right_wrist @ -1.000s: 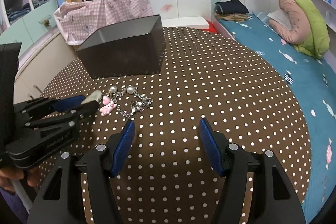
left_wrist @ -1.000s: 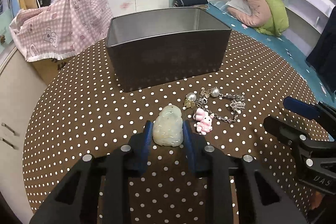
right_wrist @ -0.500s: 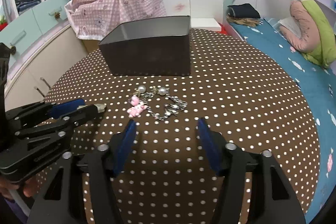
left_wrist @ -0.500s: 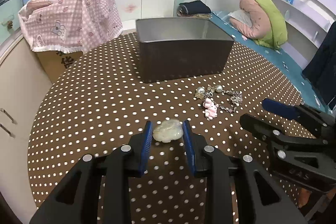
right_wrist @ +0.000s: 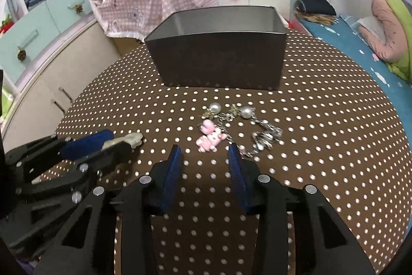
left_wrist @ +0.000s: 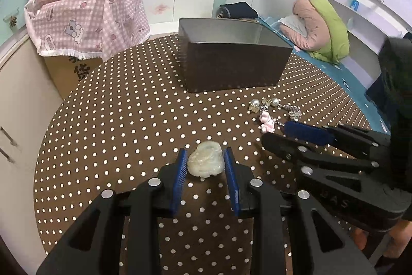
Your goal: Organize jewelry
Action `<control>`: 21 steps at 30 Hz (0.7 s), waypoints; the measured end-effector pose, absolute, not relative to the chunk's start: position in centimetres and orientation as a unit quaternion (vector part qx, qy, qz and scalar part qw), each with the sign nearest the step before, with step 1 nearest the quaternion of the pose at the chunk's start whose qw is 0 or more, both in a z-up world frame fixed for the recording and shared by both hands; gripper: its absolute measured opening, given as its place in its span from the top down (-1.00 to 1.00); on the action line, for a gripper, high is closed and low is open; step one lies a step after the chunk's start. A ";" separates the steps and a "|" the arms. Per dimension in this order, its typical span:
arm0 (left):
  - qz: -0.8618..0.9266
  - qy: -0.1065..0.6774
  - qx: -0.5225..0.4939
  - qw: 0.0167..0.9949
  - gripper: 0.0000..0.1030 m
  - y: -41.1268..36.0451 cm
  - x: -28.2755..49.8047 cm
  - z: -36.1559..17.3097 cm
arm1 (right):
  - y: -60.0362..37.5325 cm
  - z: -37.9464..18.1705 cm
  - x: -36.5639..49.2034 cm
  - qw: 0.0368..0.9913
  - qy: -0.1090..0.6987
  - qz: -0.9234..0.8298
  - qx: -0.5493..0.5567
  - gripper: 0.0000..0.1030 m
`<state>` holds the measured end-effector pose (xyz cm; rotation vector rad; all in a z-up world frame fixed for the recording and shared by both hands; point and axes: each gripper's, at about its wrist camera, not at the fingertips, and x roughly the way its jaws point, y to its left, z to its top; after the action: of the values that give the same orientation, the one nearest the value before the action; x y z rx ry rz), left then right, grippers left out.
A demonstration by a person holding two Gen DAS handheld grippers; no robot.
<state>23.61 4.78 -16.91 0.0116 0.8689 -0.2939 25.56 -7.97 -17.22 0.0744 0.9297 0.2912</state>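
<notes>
Jewelry lies on our round table [right_wrist: 334, 146], brown with white dots, in front of a dark open box [right_wrist: 219, 63] that stands toward the far side. Our left gripper [left_wrist: 206, 166] is clenched on a pale, milky carved pendant [left_wrist: 206, 161], both blue pads pressing its sides; whether the stone rests on the cloth or hangs just above it, we cannot tell. Our right gripper [right_wrist: 203, 159] is closing its jaws, and nothing sits between them: the pink charm [right_wrist: 211, 139] lies just ahead of the tips, untouched.

For moving, we have plenty of bare cloth to the left of the box and along the near rim. The table's right edge drops off toward a blue bed [right_wrist: 360, 48]; the left edge runs close to a cream cabinet [right_wrist: 64, 79]. The box's rim is straight and its inside looks bare and grey. Our two grippers are near each other, side by side.

The charm is glossy pink, a small animal figure. It joins a silver chain [right_wrist: 262, 138] with clustered beads, and two pearl pieces [right_wrist: 215, 108] lie between chain and box.
</notes>
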 end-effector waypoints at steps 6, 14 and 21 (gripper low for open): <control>-0.150 0.424 -0.004 0.893 0.47 5.0 23.4 -17.4 | -7.0 -17.4 26.9 0.886 0.447 0.122 0.021 0.26; -0.160 0.428 -0.023 0.889 0.47 5.2 23.5 -17.5 | -6.3 -17.5 26.9 0.890 0.441 0.115 -0.011 0.54; -0.169 0.424 -0.029 0.889 0.47 5.0 22.9 -16.9 | -7.9 -17.6 25.1 0.887 0.445 0.121 -0.001 0.75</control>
<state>22.91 5.04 -16.90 -0.0593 0.8805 -0.3520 25.06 -7.93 -17.55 -0.0012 0.9255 0.2513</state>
